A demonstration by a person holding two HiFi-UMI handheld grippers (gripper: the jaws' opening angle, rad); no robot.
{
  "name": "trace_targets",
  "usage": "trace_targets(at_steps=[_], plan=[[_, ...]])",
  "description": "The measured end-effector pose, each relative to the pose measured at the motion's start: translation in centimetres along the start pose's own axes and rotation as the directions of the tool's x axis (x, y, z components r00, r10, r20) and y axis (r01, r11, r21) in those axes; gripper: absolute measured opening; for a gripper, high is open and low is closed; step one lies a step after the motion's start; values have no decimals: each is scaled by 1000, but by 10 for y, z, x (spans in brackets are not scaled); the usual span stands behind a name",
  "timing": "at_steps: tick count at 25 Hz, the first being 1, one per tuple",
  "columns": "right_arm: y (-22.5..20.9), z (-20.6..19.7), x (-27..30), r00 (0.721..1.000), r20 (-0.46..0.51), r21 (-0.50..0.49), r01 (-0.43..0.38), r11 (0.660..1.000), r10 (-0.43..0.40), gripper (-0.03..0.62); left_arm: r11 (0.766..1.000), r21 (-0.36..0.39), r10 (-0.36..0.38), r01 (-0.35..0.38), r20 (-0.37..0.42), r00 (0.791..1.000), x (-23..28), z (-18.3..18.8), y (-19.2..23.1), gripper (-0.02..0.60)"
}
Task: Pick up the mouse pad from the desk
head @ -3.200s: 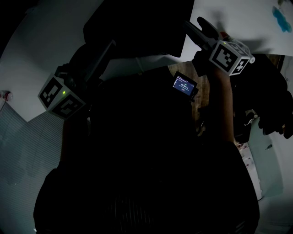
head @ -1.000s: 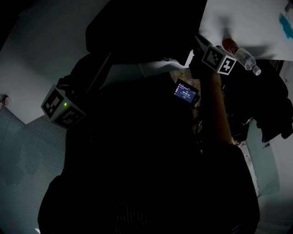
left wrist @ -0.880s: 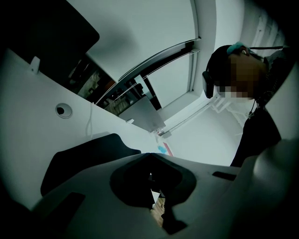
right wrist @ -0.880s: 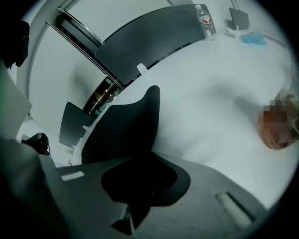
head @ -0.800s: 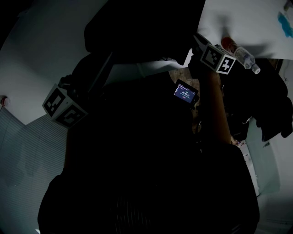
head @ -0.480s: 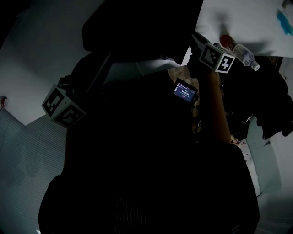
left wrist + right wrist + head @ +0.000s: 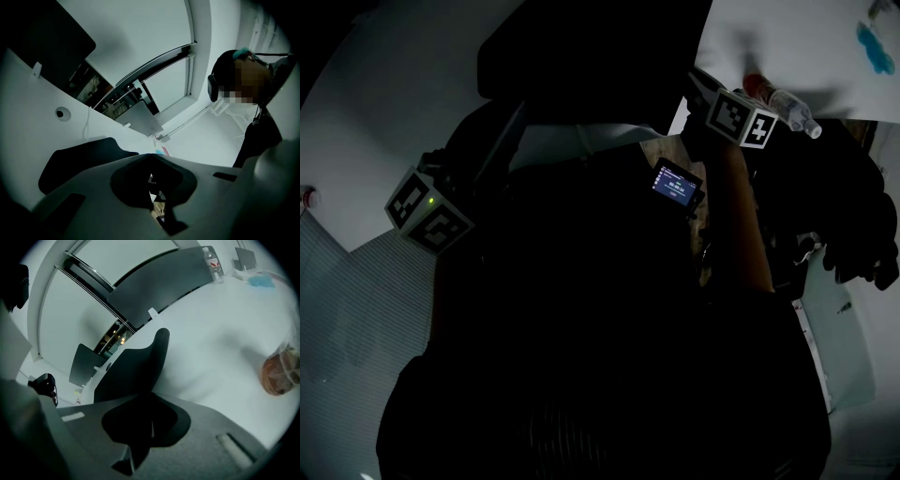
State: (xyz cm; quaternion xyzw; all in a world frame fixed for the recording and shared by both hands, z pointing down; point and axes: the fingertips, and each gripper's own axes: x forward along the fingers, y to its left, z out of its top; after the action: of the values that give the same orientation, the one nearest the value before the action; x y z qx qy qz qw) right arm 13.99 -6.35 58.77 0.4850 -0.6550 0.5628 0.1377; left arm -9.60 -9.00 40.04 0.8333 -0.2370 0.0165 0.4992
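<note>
The mouse pad [image 7: 591,56] is a large black sheet held up off the white desk [image 7: 797,47], filling the top middle of the head view. In the right gripper view it stands up as a curved black flap [image 7: 140,369] rising from between the jaws of my right gripper [image 7: 151,395], which is shut on its edge. In the left gripper view the mouse pad [image 7: 79,161] spreads to the left of my left gripper [image 7: 150,155], whose jaws are pressed together at its edge. Both marker cubes [image 7: 429,212] [image 7: 741,117] show in the dark head view.
A water bottle [image 7: 780,97] lies on the desk beside the right gripper, and a blue item [image 7: 872,42] sits farther right. A brown bagged object [image 7: 280,373] rests on the desk at the right. Dark clothing [image 7: 853,216] hangs beyond the desk edge. A person [image 7: 262,122] stands nearby.
Since the earliest frame the right gripper has shifted left, uncovering the bottle. Over the last second it has edged slightly up with the pad. The left gripper has stayed put.
</note>
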Motion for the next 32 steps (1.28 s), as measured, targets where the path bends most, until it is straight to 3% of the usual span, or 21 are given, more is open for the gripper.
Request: trace_targets(at_steps=[10,21,32], plan=[[46,15,-29,993,32,-51,-114,992,116,15,996,83,-23,19,42,999,-16,13,-47,8],[122,36,-74,968,47,-173,-237,956,248,15,975,217,-68,50,76,995,-38,31,-122,8],[197,44,-115,927,15,-320,-351,880,375,15,947,312,-120,83,102,988,-53,36,-181,8]])
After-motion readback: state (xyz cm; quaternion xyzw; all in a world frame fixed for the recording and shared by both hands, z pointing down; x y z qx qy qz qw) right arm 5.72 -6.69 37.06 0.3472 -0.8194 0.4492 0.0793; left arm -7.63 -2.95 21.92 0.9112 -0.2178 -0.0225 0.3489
